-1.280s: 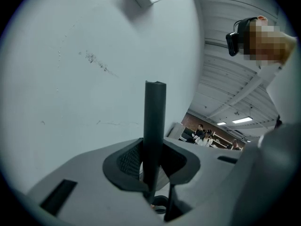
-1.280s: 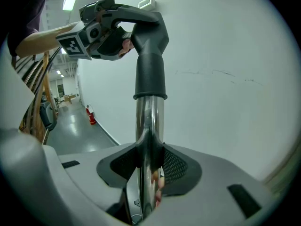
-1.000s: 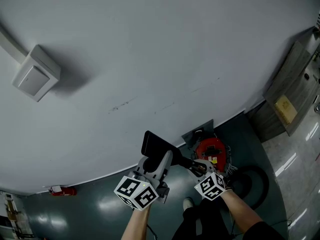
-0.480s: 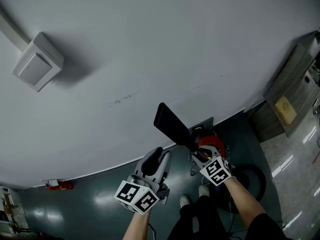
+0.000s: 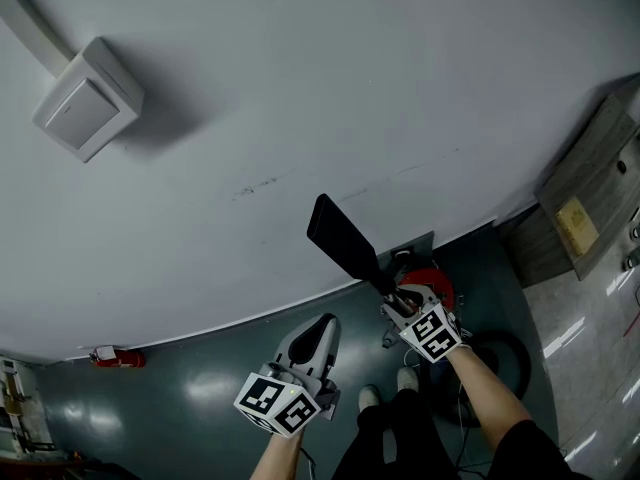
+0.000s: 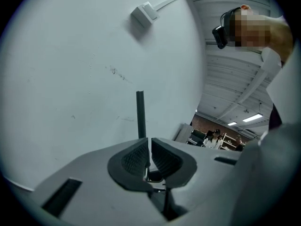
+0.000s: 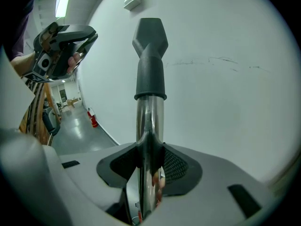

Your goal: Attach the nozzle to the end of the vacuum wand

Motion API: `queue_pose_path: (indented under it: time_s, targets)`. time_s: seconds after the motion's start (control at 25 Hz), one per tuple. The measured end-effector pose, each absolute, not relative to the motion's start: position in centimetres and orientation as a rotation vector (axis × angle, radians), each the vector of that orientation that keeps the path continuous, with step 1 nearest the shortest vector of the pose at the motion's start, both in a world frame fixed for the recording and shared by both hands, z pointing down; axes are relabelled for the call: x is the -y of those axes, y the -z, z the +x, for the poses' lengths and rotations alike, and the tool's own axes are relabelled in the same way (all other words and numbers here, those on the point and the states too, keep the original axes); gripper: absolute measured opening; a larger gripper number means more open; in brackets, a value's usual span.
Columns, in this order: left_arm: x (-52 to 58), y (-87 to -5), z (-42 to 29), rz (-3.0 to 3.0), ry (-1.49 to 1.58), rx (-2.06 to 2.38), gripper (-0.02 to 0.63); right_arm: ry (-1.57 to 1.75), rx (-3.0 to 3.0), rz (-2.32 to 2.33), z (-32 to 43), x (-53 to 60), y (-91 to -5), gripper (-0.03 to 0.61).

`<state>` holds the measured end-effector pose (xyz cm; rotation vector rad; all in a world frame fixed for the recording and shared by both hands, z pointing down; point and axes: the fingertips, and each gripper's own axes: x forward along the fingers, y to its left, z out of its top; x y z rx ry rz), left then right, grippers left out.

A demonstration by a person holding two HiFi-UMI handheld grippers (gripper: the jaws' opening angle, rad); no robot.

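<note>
We hold two tools: the right tool (image 7: 150,166) clamps the one wand (image 7: 150,121), its single nozzle (image 7: 150,48) fitted on the end, while the left tool (image 6: 149,157) has just been closing its jaws, now nearly together and empty

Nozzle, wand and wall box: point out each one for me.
nozzle (image 7: 151,74), right gripper view, on its black collar above the tube.
wand (image 7: 149,119), right gripper view, on the chrome tube below the nozzle.
wall box (image 5: 85,103), head view, on its front face.

Even light, glare on vacuum wand (image 7: 150,121), dark fisheye corners
</note>
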<state>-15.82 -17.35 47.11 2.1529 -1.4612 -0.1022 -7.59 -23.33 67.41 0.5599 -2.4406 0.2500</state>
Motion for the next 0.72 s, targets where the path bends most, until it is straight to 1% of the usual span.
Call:
queue_pose_path:
  time_s: [0.28, 0.72]
  targets:
    - [15.6, -48.1, -17.0, 2.116, 0.082, 1.493, 0.005, -0.244, 2.455, 0.544, -8.9, 23.0, -68.1, 0.15]
    - [15.1, -48.1, -17.2, 2.121, 0.081, 1.491, 0.005, -0.21, 2.448, 0.531, -8.8, 22.6, -67.0, 0.152]
